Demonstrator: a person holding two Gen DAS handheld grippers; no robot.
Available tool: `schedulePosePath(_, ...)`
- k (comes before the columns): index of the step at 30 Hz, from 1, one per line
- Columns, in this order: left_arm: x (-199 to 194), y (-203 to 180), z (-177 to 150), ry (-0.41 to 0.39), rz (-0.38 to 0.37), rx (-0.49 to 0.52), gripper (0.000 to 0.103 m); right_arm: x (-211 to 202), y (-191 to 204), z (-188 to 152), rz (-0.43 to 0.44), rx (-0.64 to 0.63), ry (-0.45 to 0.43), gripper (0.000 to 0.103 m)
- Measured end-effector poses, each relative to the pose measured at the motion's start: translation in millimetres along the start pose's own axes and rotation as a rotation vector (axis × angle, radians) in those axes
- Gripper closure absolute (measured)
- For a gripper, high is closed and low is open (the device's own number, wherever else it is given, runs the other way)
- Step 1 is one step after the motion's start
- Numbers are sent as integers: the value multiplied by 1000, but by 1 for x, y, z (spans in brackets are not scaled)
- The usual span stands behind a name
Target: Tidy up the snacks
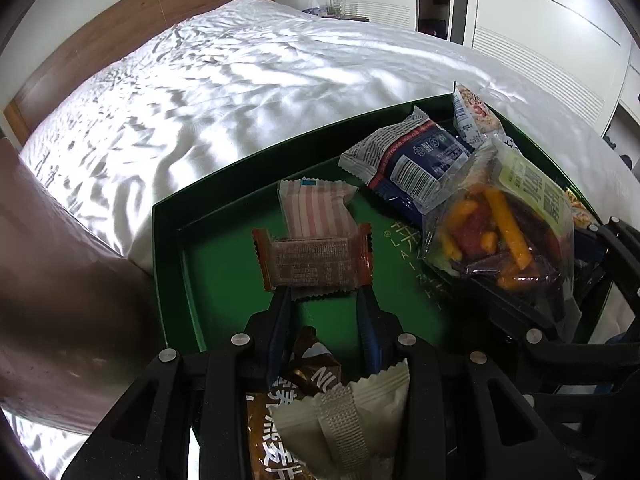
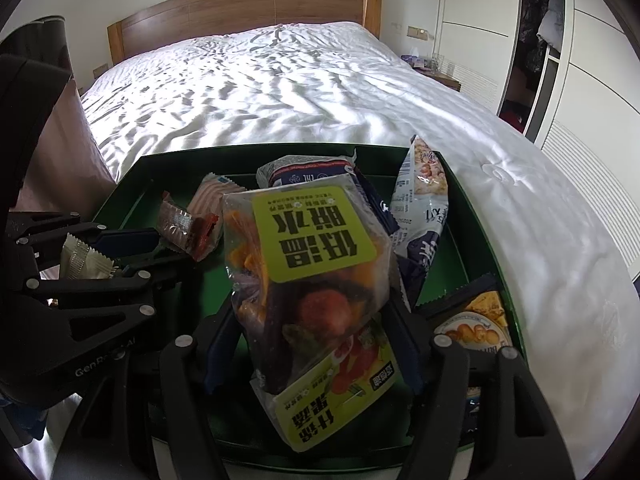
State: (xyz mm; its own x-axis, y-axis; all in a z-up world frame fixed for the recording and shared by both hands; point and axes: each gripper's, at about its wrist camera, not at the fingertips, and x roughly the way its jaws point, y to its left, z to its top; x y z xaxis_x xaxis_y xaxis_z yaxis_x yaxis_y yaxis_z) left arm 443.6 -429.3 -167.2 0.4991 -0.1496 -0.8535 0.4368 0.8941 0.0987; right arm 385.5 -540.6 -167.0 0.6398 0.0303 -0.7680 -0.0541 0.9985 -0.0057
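Left gripper [image 1: 324,292]: jaws nearly closed, pinching the brown bar [image 1: 312,262] by its near edge, low over the green tray [image 1: 224,264] floor. Striped packet [image 1: 316,208] lies at 12 o'clock of the bar, touching it. Right gripper [image 2: 316,320]: closed on the dried-fruit bag [image 2: 312,248], held above the tray centre. Tray rests on the bed [image 2: 280,92].

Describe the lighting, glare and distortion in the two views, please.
Left wrist view: daylight streaks the wrinkled white bedsheet; the glossy dark green tray reflects light; fisheye curves its rim. Right wrist view: glare on the clear dried-fruit bag; the wooden headboard bows.
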Motion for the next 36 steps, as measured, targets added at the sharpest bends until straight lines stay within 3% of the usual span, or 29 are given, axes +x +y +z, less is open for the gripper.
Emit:
schedulePosePath(4, -1, 2, -2, 4, 1, -16, 59, -2, -2, 0, 3, -2, 3, 0)
schedulePosePath(13, -13, 5, -6, -9, -1, -30, 43, -22, -10, -2, 6, -2, -28, 0)
schedulePosePath(24, -40, 6, -12, -41, 8, -33, 34, -60, -16, 7, -18, 0, -79, 0)
schedulePosePath(36, -96, 11, -29, -80, -11, -43, 31, -114, -22, -8, -50, 35, -103, 0)
